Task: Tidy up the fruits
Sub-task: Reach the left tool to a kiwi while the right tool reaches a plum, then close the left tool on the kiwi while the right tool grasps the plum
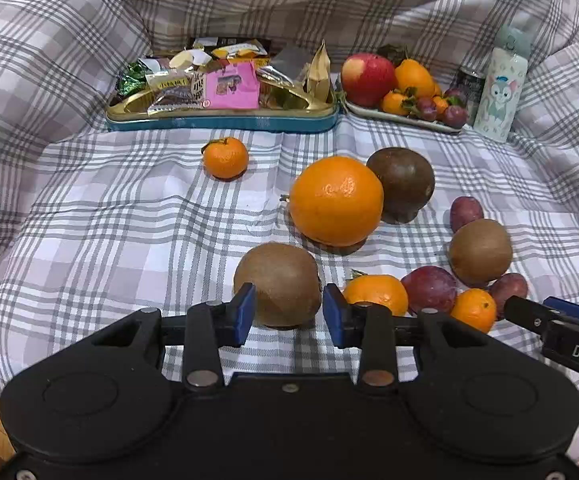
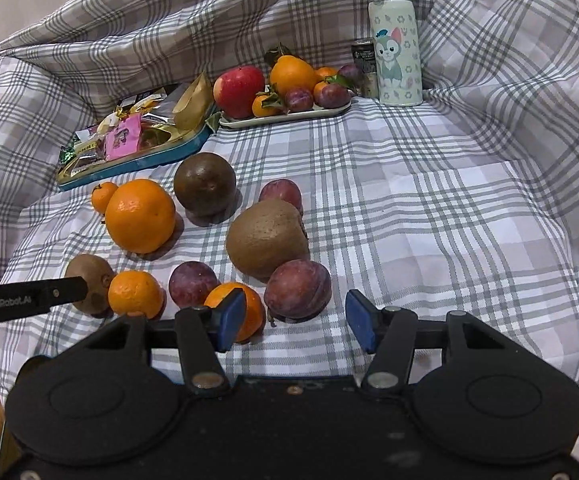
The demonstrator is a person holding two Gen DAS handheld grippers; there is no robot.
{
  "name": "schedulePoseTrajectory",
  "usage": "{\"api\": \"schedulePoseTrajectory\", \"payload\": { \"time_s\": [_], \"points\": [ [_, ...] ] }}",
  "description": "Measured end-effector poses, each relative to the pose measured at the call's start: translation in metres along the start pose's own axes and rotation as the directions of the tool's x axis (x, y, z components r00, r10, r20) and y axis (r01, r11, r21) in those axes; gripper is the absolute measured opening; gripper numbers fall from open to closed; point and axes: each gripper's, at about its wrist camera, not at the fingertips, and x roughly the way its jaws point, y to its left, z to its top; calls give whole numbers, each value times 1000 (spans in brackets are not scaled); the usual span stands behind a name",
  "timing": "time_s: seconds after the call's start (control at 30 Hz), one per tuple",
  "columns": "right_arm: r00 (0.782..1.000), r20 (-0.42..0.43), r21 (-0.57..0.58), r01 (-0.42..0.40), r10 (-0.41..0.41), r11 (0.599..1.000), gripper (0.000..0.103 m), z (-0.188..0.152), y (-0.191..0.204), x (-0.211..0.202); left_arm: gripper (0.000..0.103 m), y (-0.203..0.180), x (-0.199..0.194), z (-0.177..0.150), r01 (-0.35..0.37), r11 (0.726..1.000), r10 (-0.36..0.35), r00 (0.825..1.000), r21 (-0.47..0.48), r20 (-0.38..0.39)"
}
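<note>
Fruit lies scattered over a checked cloth [image 1: 89, 220]. The left tool [image 1: 289, 314] has its blue pads against both sides of a brown kiwi [image 1: 277, 284], pinching it low on the cloth. The right tool [image 2: 295, 320] stands spread, one pad in front of a small mandarin [image 2: 251, 308], a plum [image 2: 297, 289] just beyond the gap. Further back, a white tray [image 2: 329, 111] holds an apple [image 2: 239, 90] and more fruit.

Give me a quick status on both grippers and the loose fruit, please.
Left gripper closed on front kiwi. Right gripper open, short of nearest plum. Mandarin crowds its left finger. Fruit plate far back.
</note>
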Motion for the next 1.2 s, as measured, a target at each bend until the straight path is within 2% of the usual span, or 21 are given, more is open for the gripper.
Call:
{"api": "schedulePoseTrajectory", "payload": {
  "time_s": [0.13, 0.3, 0.67, 1.07, 1.13, 1.2],
  "points": [
    [1000, -10, 11, -6, 6, 1000, 59, 2, -1, 7, 48, 0, 8, 1, -39, 999, 39, 999, 11, 5],
    [1000, -4, 23, -6, 6, 1000, 59, 4, -1, 15, 54, 5, 12, 7, -29, 1000, 29, 999, 2, 17],
    [1000, 1, 28, 20, -20, 999, 59, 10, -3, 23, 60, -4, 26, 16, -53, 998, 52, 998, 25, 47],
    [999, -33, 162, -26, 32, 986, 59, 14, -19, 32, 61, 1, 38, 25, -60, 998, 60, 997, -2, 48],
    [998, -35, 173, -38, 45, 984, 53, 14, -21, 32, 60, 0, 38, 24, -59, 998, 59, 997, 10, 54],
    [997, -34, 171, -63, 70, 983, 43, 13, -21, 31, 59, 0, 36, 22, -53, 999, 52, 997, 11, 58]
  ]
}}
